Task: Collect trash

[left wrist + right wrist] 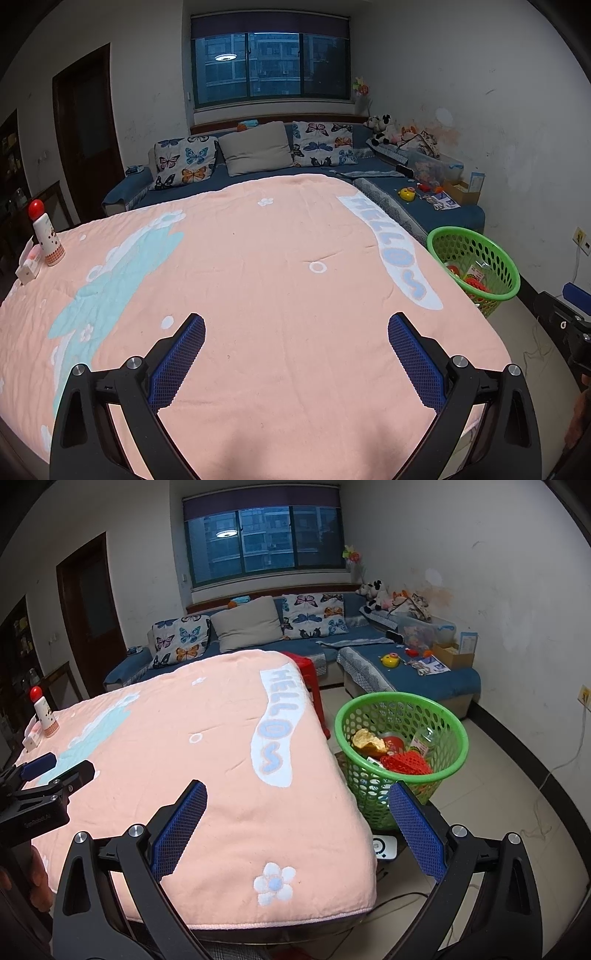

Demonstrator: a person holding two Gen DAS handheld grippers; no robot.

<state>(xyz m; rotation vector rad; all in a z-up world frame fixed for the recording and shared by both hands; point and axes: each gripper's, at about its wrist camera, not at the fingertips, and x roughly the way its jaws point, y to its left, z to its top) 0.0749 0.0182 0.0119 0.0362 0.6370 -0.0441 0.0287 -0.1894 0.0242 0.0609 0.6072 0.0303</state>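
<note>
Right up close, both tools hang empty over the near edge of the table (pixel 295 258), which is covered by a pink blanket (pixel 207 738) with "HELLOS" lettered across it. The left hand-held gripper (pixel 296 336) has its blue-padded fingers spread wide apart over bare blanket, holding nothing. The right hand-held gripper (pixel 298 805) is spread just as wide, one finger over the blanket's corner and the other over the floor side, also with nothing between them. Just beyond the table's right edge, on the tiled floor, stands a green basket (pixel 400 701), and the trash (pixel 391 751) lies inside it: a torn piece of bread, red netting and some wrappers. At the table's far left corner a white bottle with a red cap (pixel 46 232) stands upright beside a small white box (pixel 27 267). Behind the table a red plastic stool (pixel 310 675) peeks out, and farther back runs a blue sofa (pixel 436 681) with butterfly cushions (pixel 184 160) under the window.
</note>
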